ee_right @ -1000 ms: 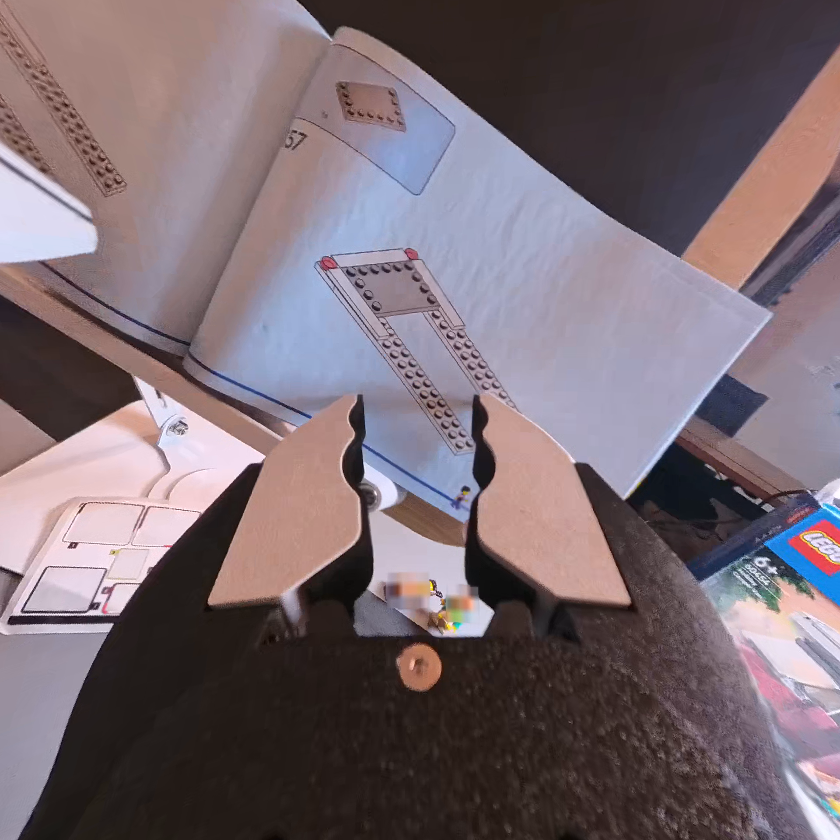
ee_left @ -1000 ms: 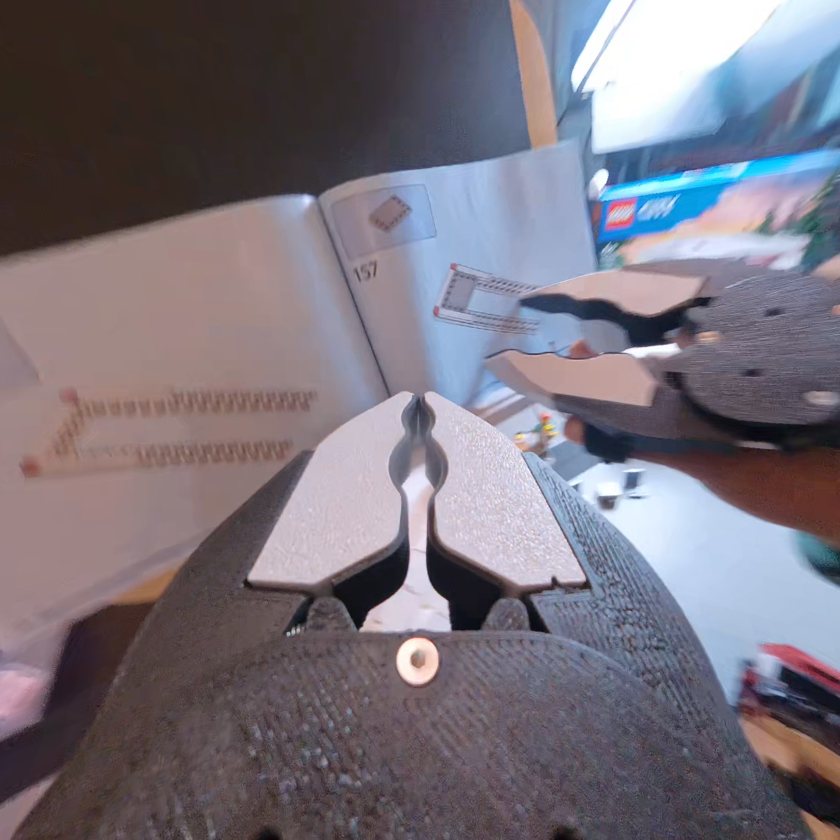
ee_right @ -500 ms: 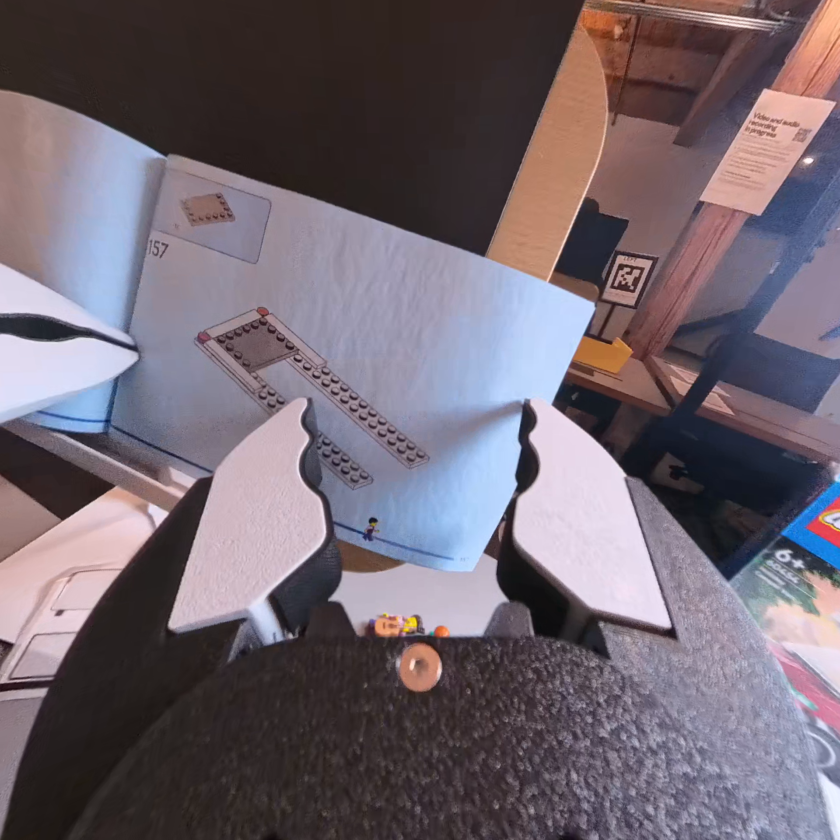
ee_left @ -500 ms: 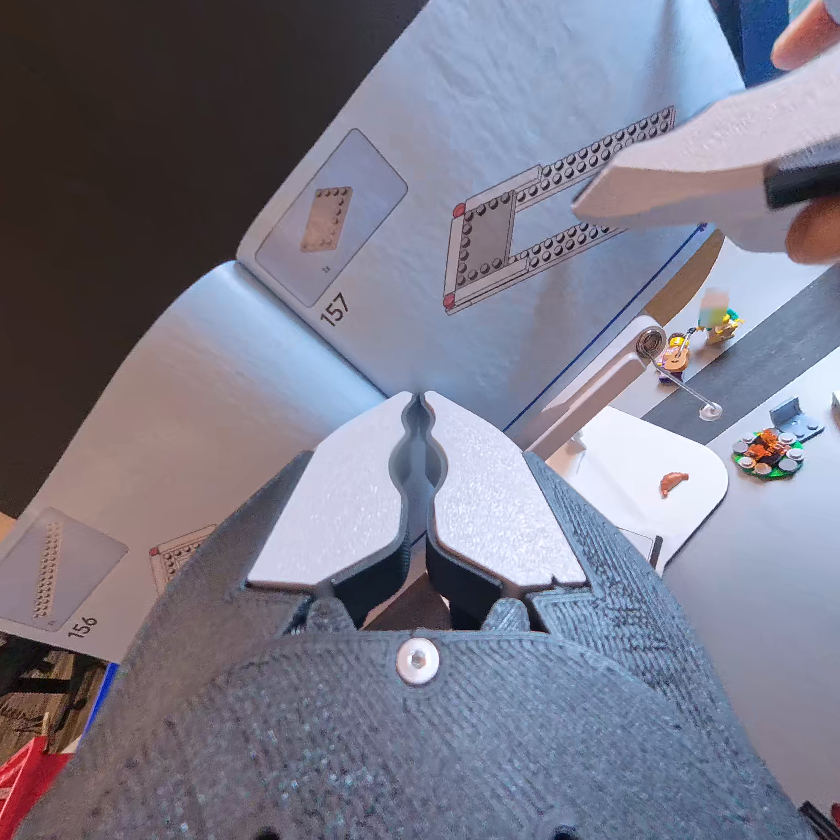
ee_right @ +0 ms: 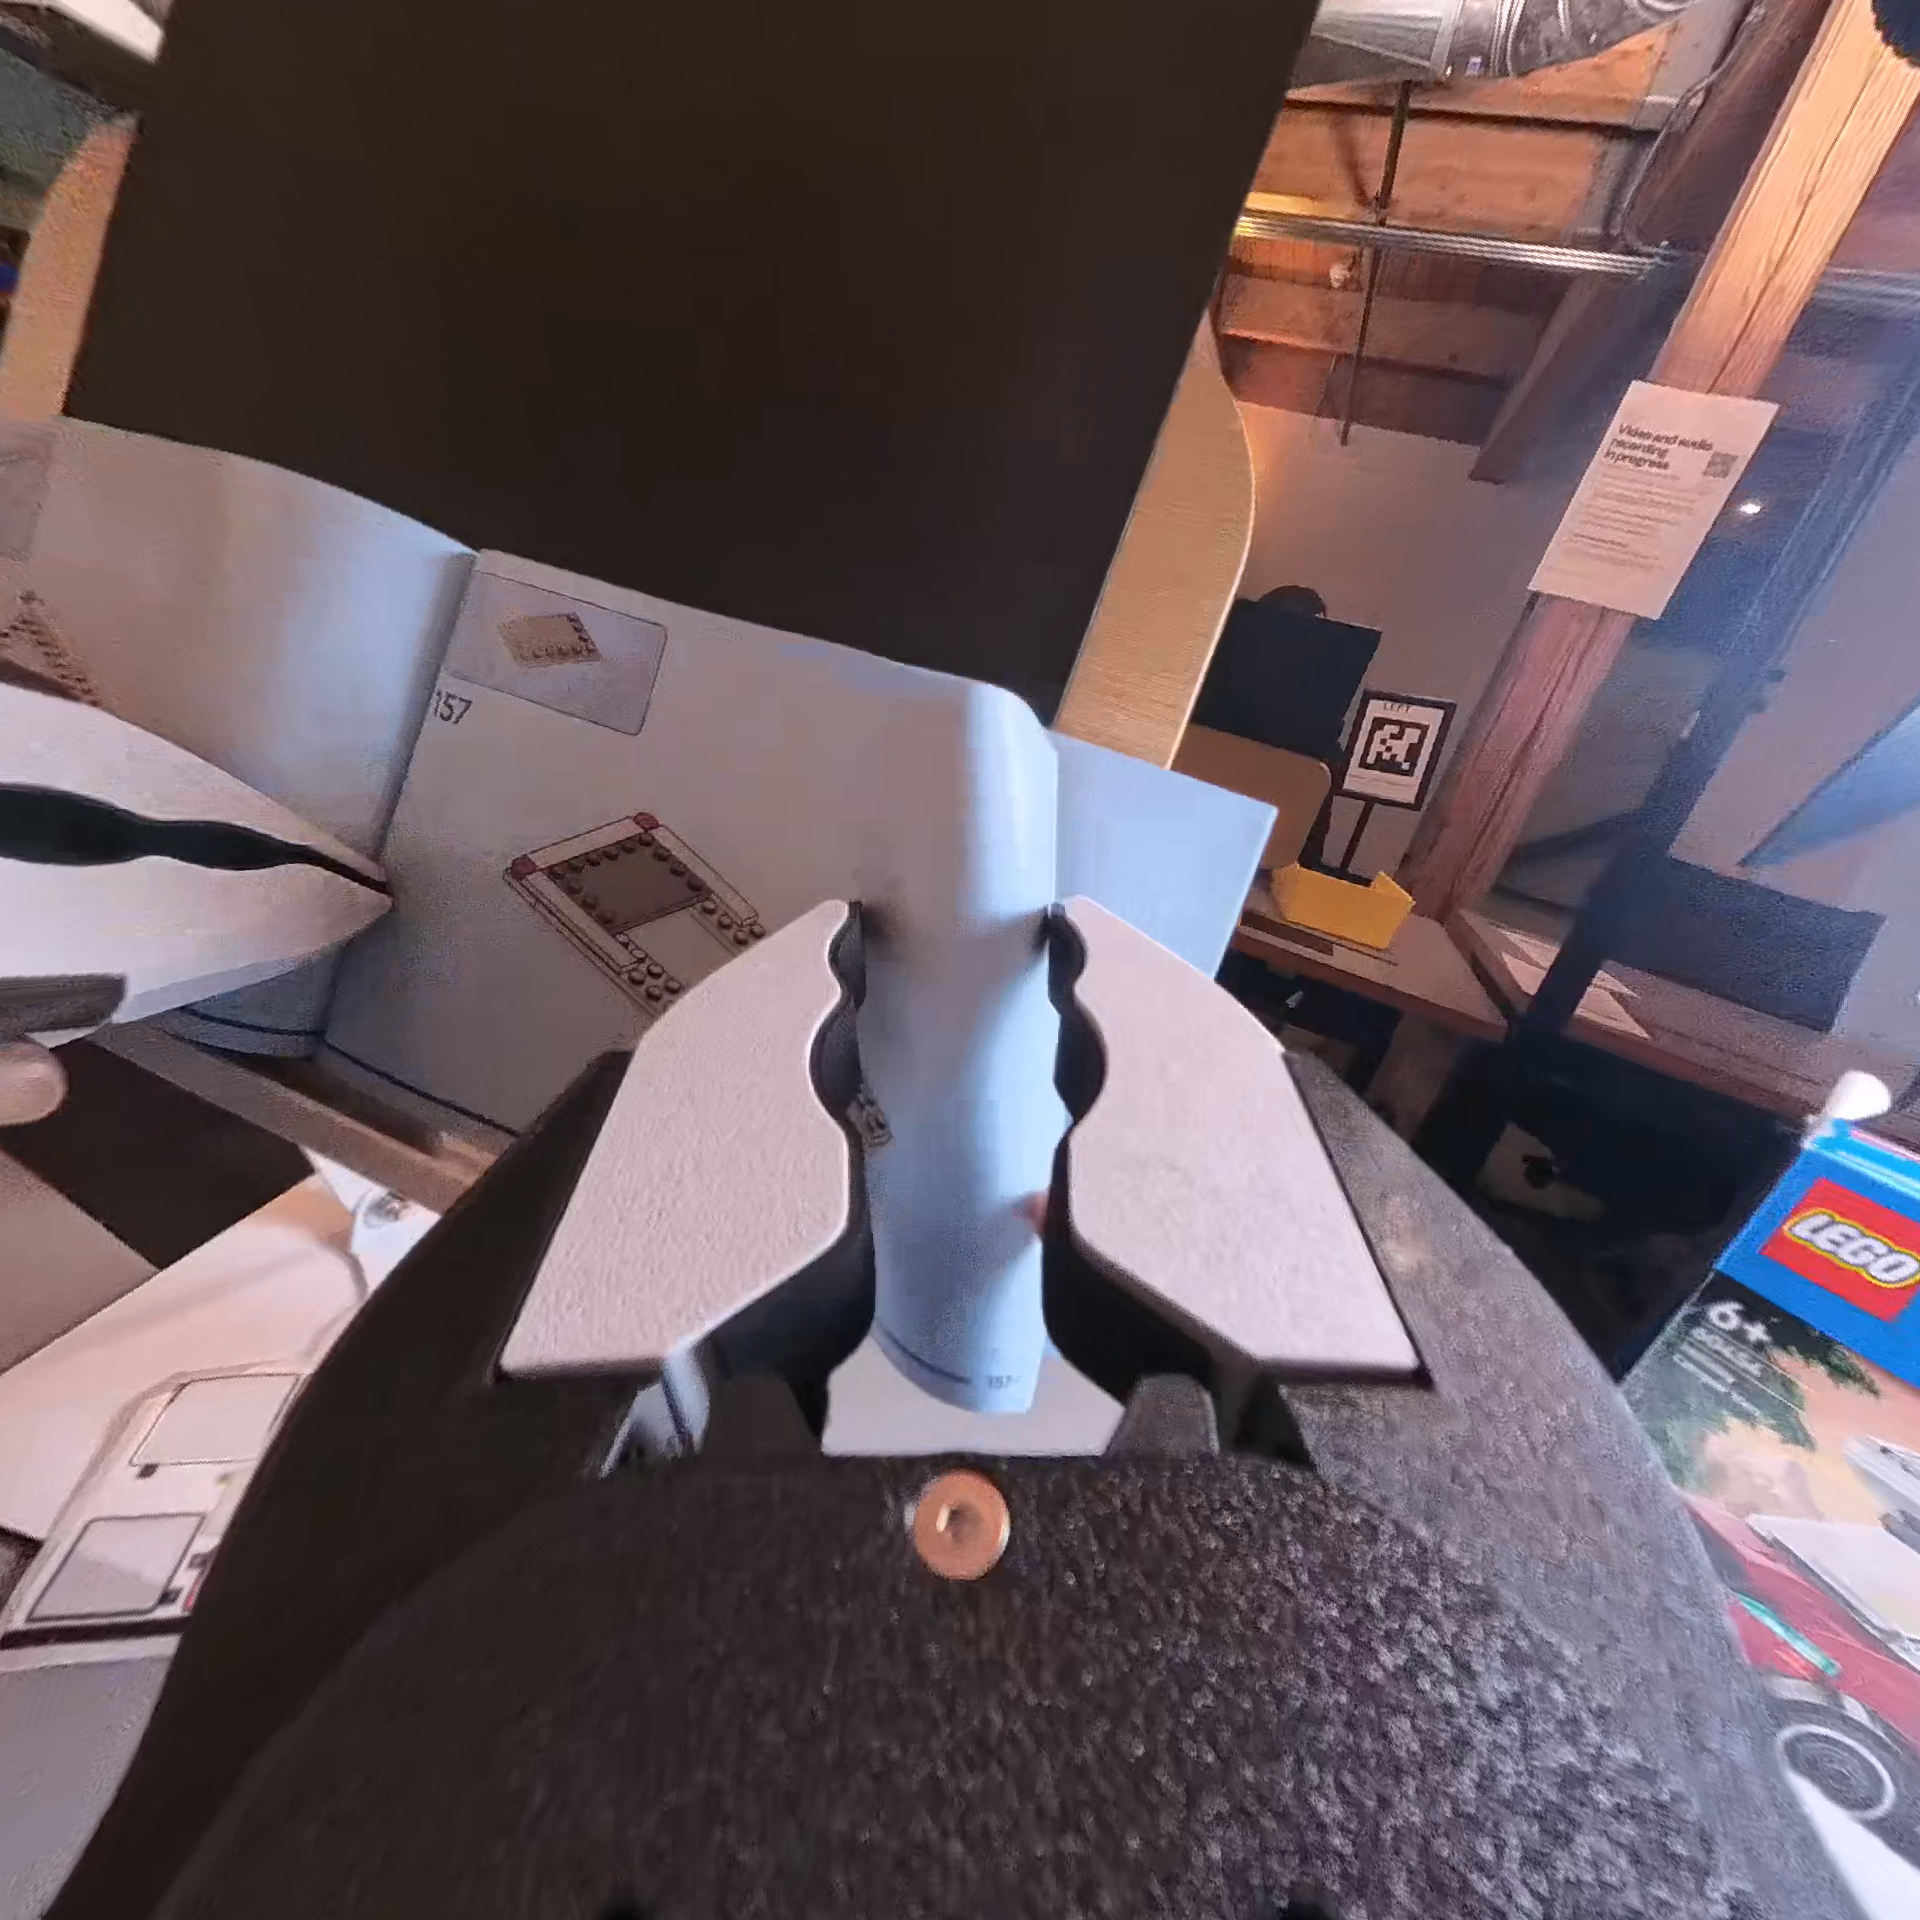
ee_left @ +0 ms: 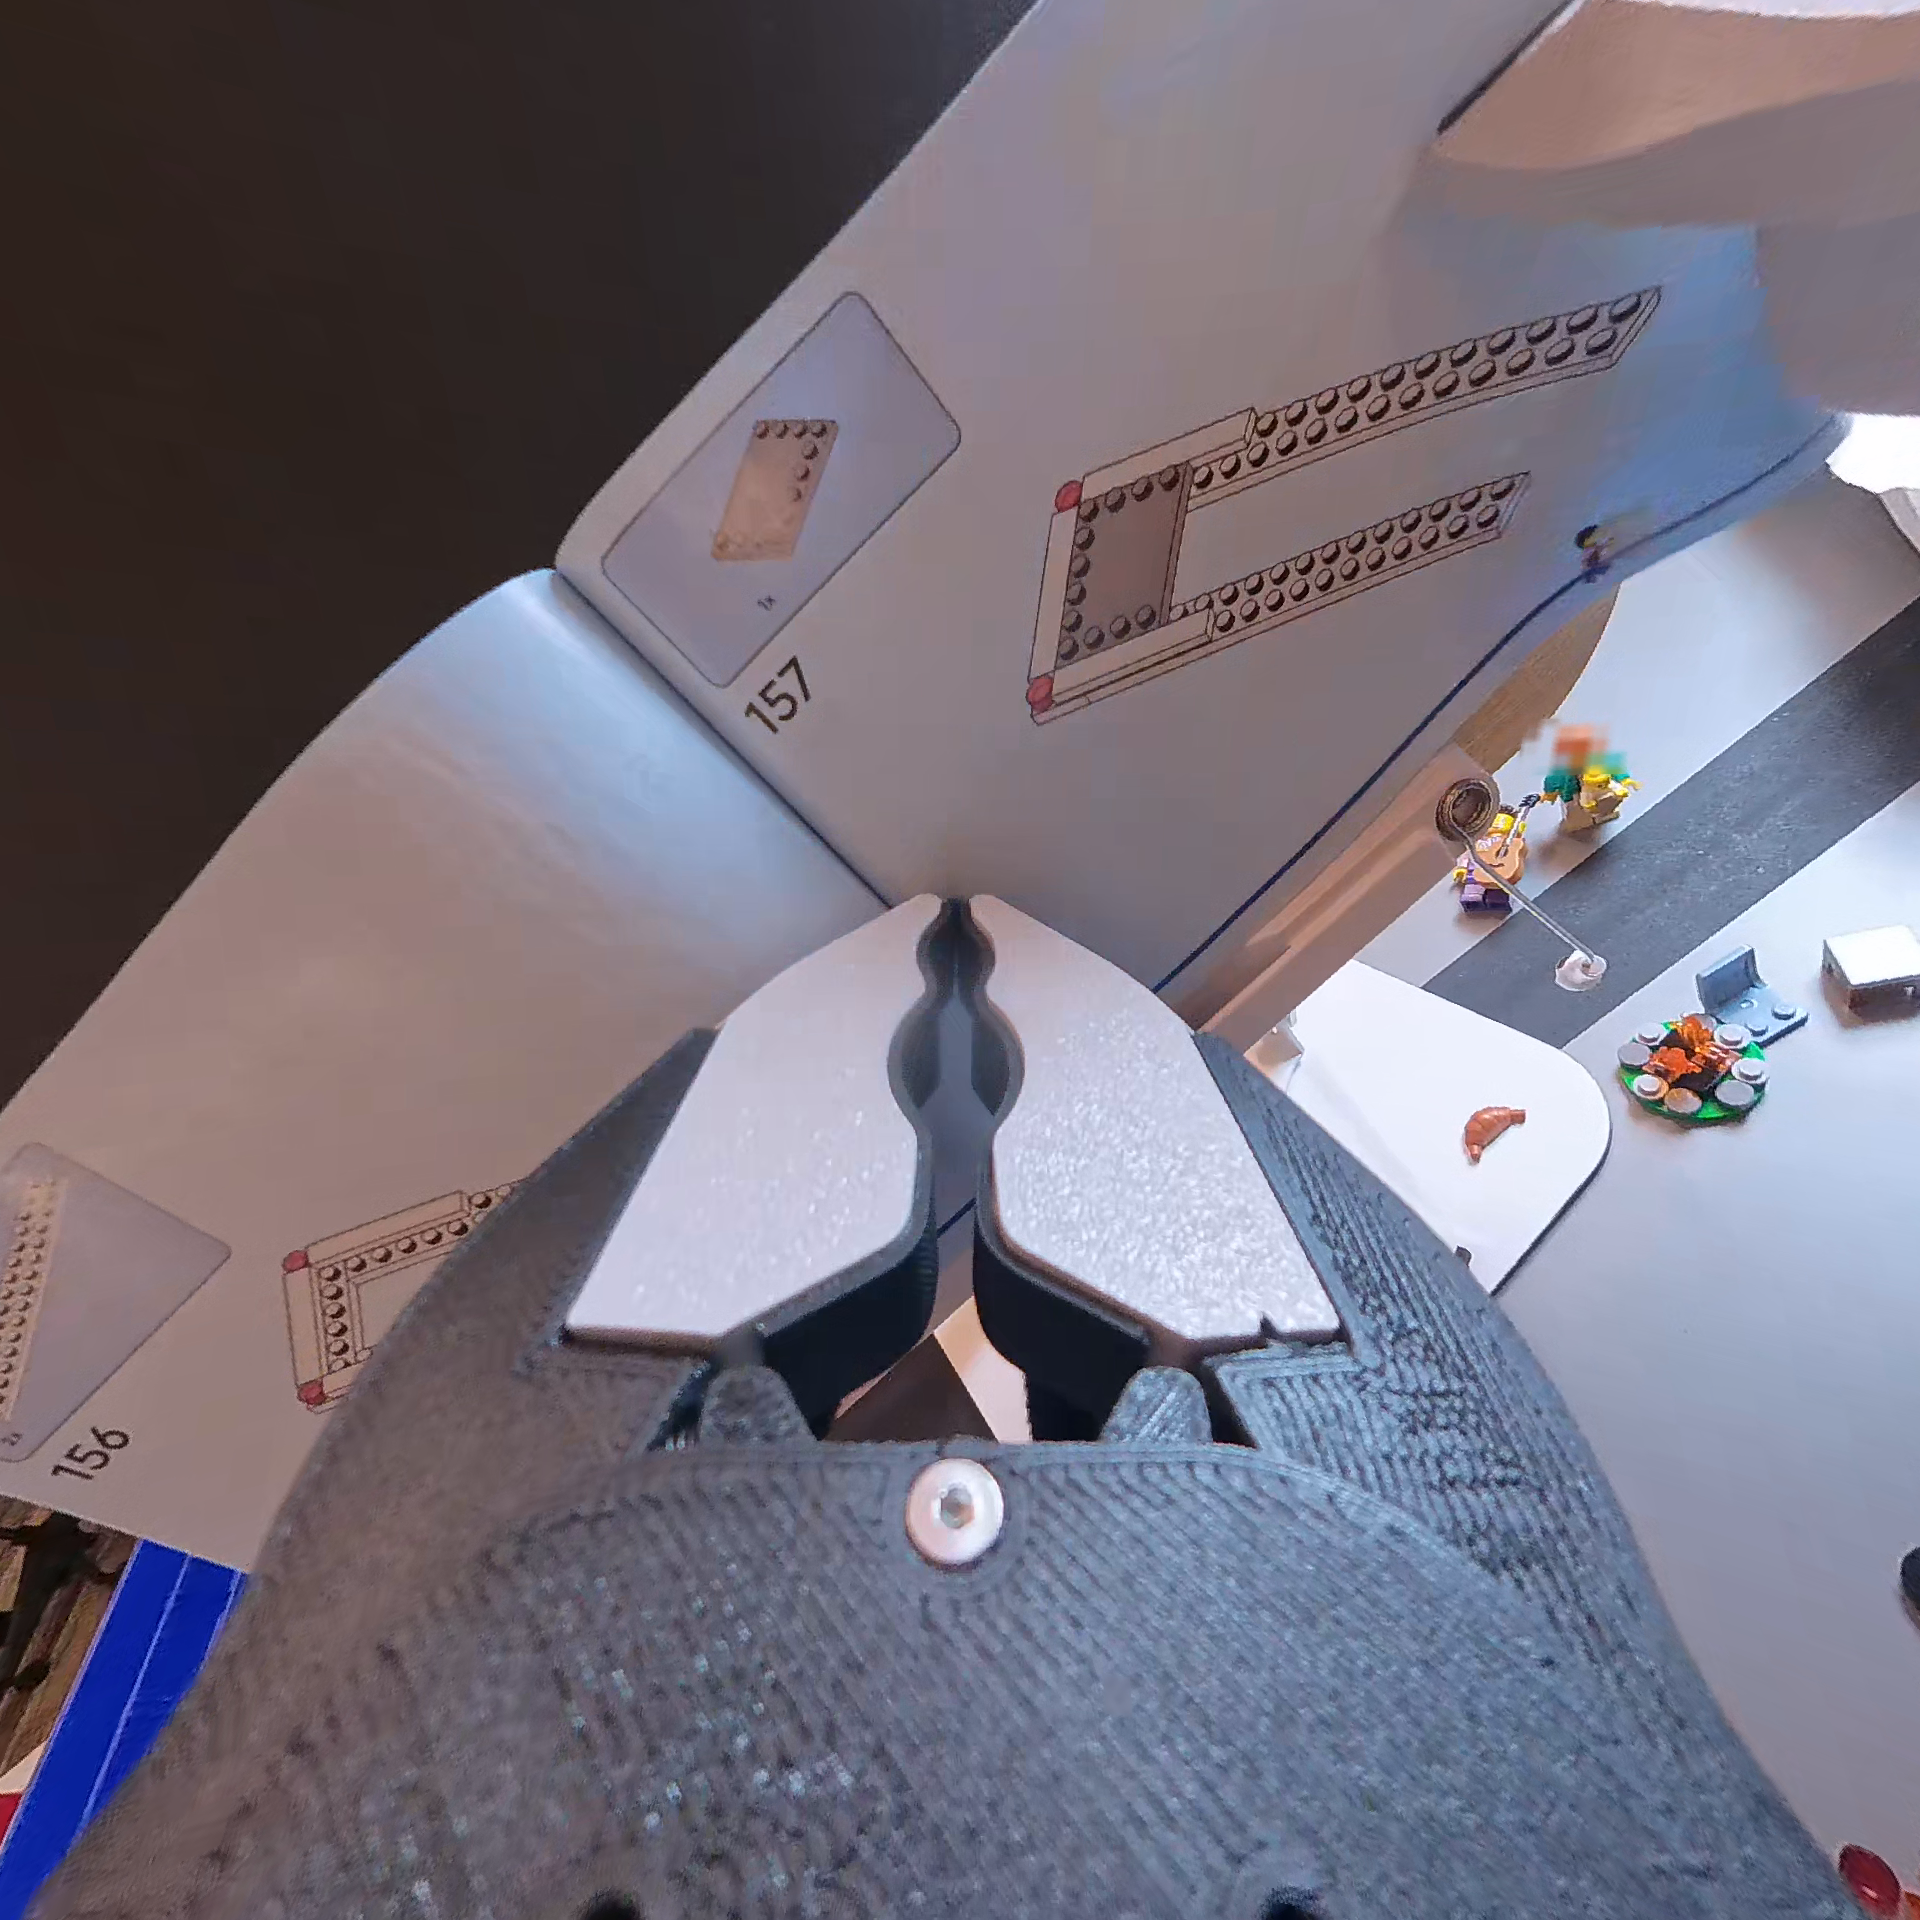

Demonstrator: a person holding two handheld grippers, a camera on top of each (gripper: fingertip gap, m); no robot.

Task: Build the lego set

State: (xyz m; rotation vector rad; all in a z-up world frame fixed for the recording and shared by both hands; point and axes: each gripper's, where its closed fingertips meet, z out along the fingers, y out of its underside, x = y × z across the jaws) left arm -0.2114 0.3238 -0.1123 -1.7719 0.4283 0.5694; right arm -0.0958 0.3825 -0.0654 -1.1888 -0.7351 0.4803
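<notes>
An open instruction booklet (ee_left: pixel 1143 312) leans on a stand in front of a dark panel; it also shows in the right wrist view (ee_right: pixel 727 810). My left gripper (ee_left: pixel 951 909) is shut with nothing between its pads. Its tips rest at the lower part of the right page, beside the spine. It also shows at the left of the right wrist view (ee_right: pixel 379 888), shut. My right gripper (ee_right: pixel 951 914) has the outer edge of the right page (ee_right: pixel 956 1039) curled between its fingers, with both pads against the bowed paper. It appears blurred at the top right of the left wrist view (ee_left: pixel 1662 125).
On the grey table to the right are two toy minifigures (ee_left: pixel 1496 852), a round green campfire piece (ee_left: pixel 1694 1070), a grey bracket (ee_left: pixel 1745 1003) and a brown croissant piece (ee_left: pixel 1493 1127) on the stand's white base (ee_left: pixel 1538 1195). A toy set box (ee_right: pixel 1818 1299) lies at the right, and a sticker sheet (ee_right: pixel 135 1507) at the left. One gripper's finger ends stand about 15 cm off the other's. About 20 cm separates my left fingertips from the round green campfire piece (ee_left: pixel 1694 1070).
My right jaws opened wide, moved onto the right page's outer edge and closed around it, so the page now curls between them. My left gripper stayed shut and moved closer to the page.
</notes>
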